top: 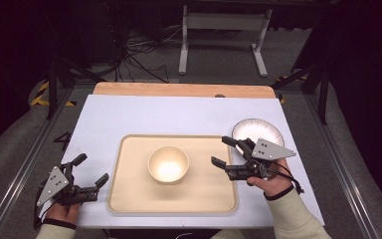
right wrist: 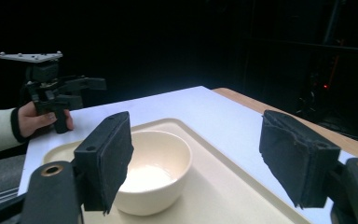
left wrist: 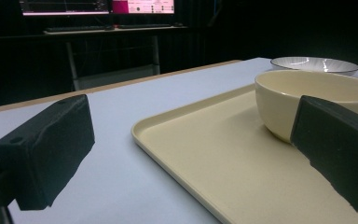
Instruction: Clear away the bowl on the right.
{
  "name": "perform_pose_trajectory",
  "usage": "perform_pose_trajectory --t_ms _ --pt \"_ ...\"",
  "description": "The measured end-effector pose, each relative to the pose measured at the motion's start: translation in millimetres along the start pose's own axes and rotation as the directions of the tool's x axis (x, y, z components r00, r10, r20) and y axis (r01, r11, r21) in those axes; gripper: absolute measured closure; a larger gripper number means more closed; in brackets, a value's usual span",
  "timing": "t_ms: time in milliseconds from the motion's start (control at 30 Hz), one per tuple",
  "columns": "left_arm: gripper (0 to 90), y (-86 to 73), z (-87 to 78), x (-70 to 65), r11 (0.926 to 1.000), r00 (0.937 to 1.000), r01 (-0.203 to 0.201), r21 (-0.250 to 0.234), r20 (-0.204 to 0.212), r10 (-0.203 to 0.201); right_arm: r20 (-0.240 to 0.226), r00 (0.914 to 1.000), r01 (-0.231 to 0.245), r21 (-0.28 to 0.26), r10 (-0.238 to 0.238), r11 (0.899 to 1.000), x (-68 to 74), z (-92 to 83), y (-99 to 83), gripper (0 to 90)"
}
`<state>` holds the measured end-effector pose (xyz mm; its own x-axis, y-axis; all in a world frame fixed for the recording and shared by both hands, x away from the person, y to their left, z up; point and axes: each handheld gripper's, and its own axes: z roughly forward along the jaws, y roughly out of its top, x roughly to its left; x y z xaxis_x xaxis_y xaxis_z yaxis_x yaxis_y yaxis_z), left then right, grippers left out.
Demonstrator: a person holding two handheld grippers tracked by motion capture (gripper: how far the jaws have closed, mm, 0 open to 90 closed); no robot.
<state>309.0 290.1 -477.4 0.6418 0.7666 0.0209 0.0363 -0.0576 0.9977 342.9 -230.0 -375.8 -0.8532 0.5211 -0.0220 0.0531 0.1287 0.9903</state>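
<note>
Black pads of the right claw (right wrist: 196, 163) stand wide apart, empty, aimed at the cream bowl (top: 168, 164) in the middle of the beige tray (top: 129, 194); left claw (top: 92, 172) gapes empty beside the tray; the bowl looks rigid, glazed, slippery and breakable; pinch its near rim wall.

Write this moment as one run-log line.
left gripper: open, idle | right gripper: open, over tray edge | cream bowl: untouched
</note>
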Motion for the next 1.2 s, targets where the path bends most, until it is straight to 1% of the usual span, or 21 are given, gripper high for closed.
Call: perform_pose_trajectory --t_ms 33,67,133,200,267,467,533,567,667,733,767,833,867,1000,1100,1133,1200 --pt "0.2 0.0 0.0 0.0 1.0 1.0 0.0 0.0 0.0 0.0 0.008 0.9999 -0.006 -0.005 0.006 1.0 -1.9 -2.1 -1.9 25.8" --pt "0.2 0.0 0.0 -0.1 1.0 1.0 0.0 0.0 0.0 0.0 0.02 0.9997 -0.015 0.003 0.015 1.0 -3.6 -4.1 -3.3 25.8" --pt "0.2 0.0 0.0 0.0 1.0 1.0 0.0 0.0 0.0 0.0 0.046 0.9987 -0.021 -0.009 0.021 1.0 -5.8 -7.5 -7.3 26.1" --pt "0.2 0.0 0.0 -0.1 1.0 1.0 -0.001 0.0 0.0 0.001 0.046 0.9979 -0.046 -0.007 0.046 0.999 -7.6 -9.8 -11.3 26.4" --pt "0.2 0.0 0.0 0.0 1.0 1.0 0.0 0.0 0.0 0.0 0.058 0.9974 -0.042 0.012 0.041 0.999 -8.9 -11.5 -15.0 26.5" --pt "0.2 0.0 0.0 0.0 1.0 1.0 0.0 0.0 0.0 0.0 0.081 0.996 -0.04 0.013 0.039 0.999 -12.1 -15.7 -22.3 26.2" --pt "0.2 0.0 0.0 0.0 1.0 1.0 0.0 0.0 0.0 0.0 0.091 0.995 -0.042 0.01 0.041 0.999 -14.2 -17.5 -26.3 24.4" --pt "0.2 0.0 -0.1 0.0 1.0 1.0 0.0 0.0 0.0 0.0 0.095 0.9949 -0.038 0.025 0.036 0.999 -15.5 -18.1 -28.9 22.9" --pt "0.2 0.0 0.0 0.1 1.0 1.0 0.0 0.0 0.0 0.0 0.1 0.9944 -0.038 0.039 0.034 0.998 -17.5 -19.2 -36.6 21.0" --pt "0.2 0.0 0.0 0.0 1.0 1.0 0.001 0.0 0.0 -0.001 0.11 0.9938 -0.022 0.052 0.017 0.998 -19.5 -20.1 -41.9 21.0" --pt "0.2 0.0 0.0 0.1 1.0 1.0 0.0 -0.001 0.0 0.0 0.116 0.9931 -0.02 0.053 0.014 0.998 -19.8 -20.4 -43.1 21.0" --pt "0.2 0.0 -0.1 0.1 1.0 1.0 0.0 0.0 0.0 0.0 0.134 0.991 -0.005 0.071 -0.004 0.997 -20.9 -22.0 -44.5 21.0" --pt "0.2 0.0 -0.1 0.1 1.0 1.0 0.0 0.0 0.0 0.0 0.134 0.9909 -0.008 0.063 -0.001 0.998 -21.0 -22.2 -45.4 21.0" --pt "0.2 0.0 0.0 0.1 1.0 1.0 0.001 0.0 0.0 -0.001 0.136 0.9907 -0.008 0.072 -0.002 0.997 -20.8 -22.1 -49.7 20.8" --pt "0.2 0.0 -0.1 0.0 1.0 1.0 0.0 0.0 0.0 0.0 0.141 0.9899 -0.029 0.096 0.015 0.995 -21.3 -21.0 -59.1 20.8" --pt "0.2 0.0 -0.1 0.0 1.0 1.0 0.0 0.0 0.0 0.0 0.152 0.9882 -0.042 0.136 0.021 0.99 -21.4 -20.4 -63.1 20.8" --pt "0.2 0.0 -0.1 0.1 1.0 1.0 0.0 -0.001 0.0 0.0 0.152 0.9881 -0.043 0.142 0.021 0.989 -21.3 -20.0 -64.0 20.9"
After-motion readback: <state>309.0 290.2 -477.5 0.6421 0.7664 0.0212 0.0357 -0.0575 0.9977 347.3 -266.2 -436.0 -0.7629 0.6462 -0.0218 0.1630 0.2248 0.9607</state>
